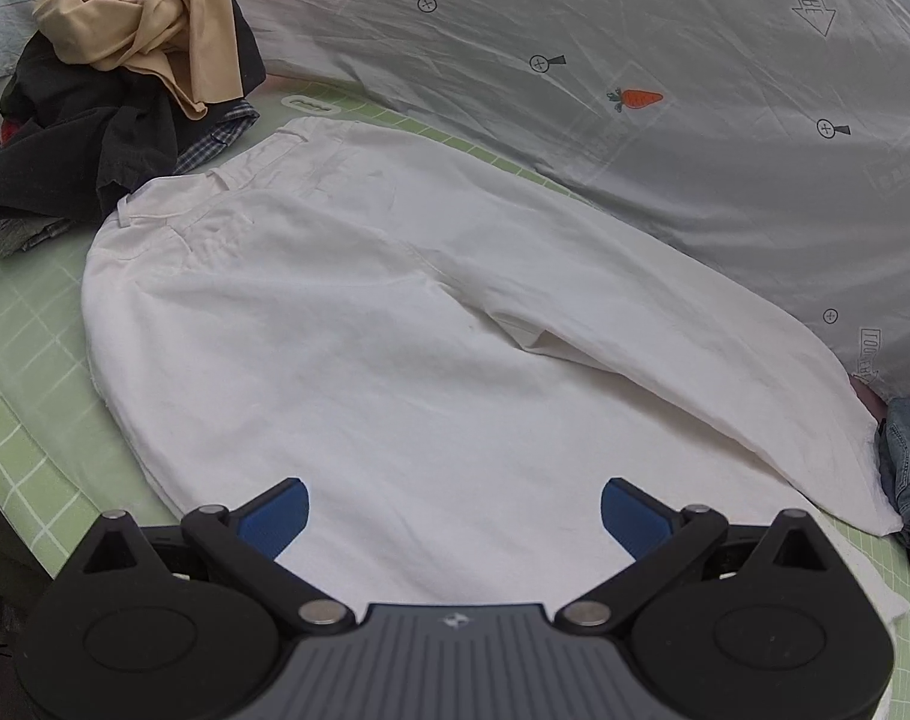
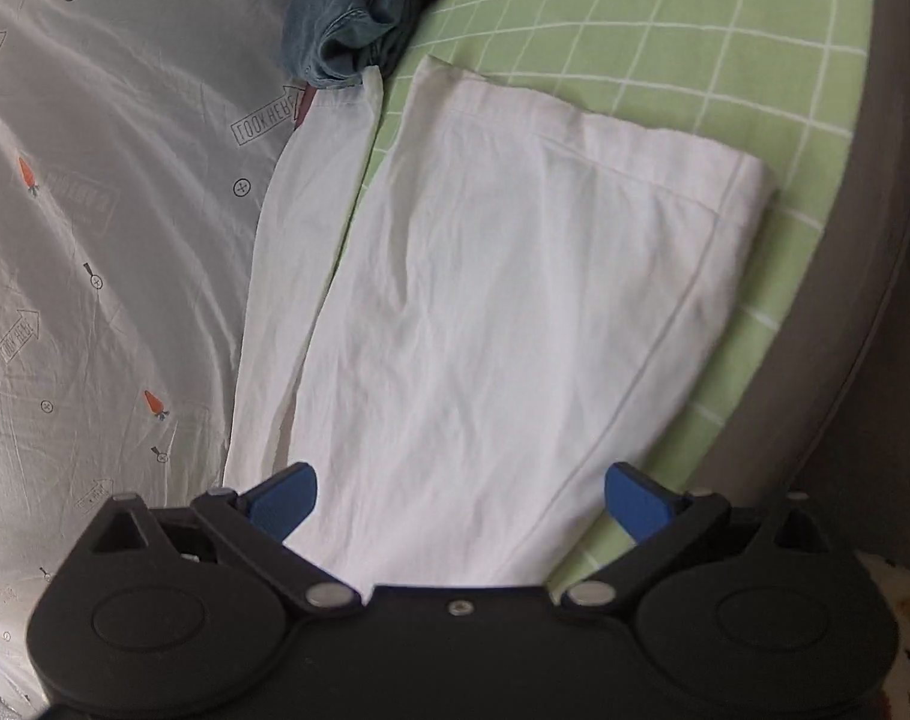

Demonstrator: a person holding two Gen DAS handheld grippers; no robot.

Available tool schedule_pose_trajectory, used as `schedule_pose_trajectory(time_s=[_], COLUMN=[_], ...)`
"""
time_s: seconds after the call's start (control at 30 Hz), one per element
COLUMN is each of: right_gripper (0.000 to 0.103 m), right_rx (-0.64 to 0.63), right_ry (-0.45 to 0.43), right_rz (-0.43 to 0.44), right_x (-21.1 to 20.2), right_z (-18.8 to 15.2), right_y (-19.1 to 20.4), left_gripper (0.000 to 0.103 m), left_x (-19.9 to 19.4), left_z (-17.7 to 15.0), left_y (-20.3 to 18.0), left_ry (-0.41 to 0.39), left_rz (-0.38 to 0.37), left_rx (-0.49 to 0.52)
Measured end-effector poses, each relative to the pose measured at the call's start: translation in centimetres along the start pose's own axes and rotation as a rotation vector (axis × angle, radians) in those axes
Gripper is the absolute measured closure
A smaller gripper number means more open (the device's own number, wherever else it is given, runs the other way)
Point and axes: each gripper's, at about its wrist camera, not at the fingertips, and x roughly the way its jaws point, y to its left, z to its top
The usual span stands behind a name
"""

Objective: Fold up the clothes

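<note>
White trousers [image 1: 395, 312] lie flat on a green checked sheet [image 1: 11, 360], waistband toward the far left, legs running right. My left gripper [image 1: 454, 516] hovers open over the near leg, blue pads wide apart, nothing between them. In the right wrist view the same white trousers [image 2: 503, 300] show their leg ends, the near leg's hem [image 2: 605, 138] ahead and the far leg [image 2: 311, 228] lying against the bedding at left. My right gripper [image 2: 460, 501] is open above the near leg, holding nothing.
A pile of clothes [image 1: 119, 96], tan on top of black and plaid, sits far left. A grey printed duvet [image 1: 695, 90] bulges along the back. Blue denim [image 2: 347, 12] lies past the hems. The mattress edge [image 2: 863, 300] runs along the right.
</note>
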Motion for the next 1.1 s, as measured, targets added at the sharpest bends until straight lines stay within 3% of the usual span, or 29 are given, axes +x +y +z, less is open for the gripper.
schedule_pose_trajectory(time_s=[0.2, 0.47, 0.83, 1.1], right_gripper=[0.000, 0.000, 0.000, 0.000], right_rx=[0.082, 0.075, -0.093, -0.044], right_ry=[0.007, 0.024, -0.007, -0.115], right_rz=[0.086, 0.081, -0.128, -0.215], right_x=[0.7, 3.1, 5.1, 5.6], right_z=[-1.2, -1.9, -2.8, -4.0], right_y=[-1.4, -0.1, 4.6, 5.2], left_gripper=[0.001, 0.001, 0.001, 0.002], left_x=[-1.6, -3.7, -2.1, 1.3], left_z=[-0.8, -1.0, 0.0, 3.3], left_y=[1.4, 4.2, 9.8, 14.1], left_ry=[-0.006, -0.041, 0.014, 0.062], left_rz=[0.020, 0.058, 0.149, 0.164], left_rx=[-0.004, -0.047, -0.150, -0.241])
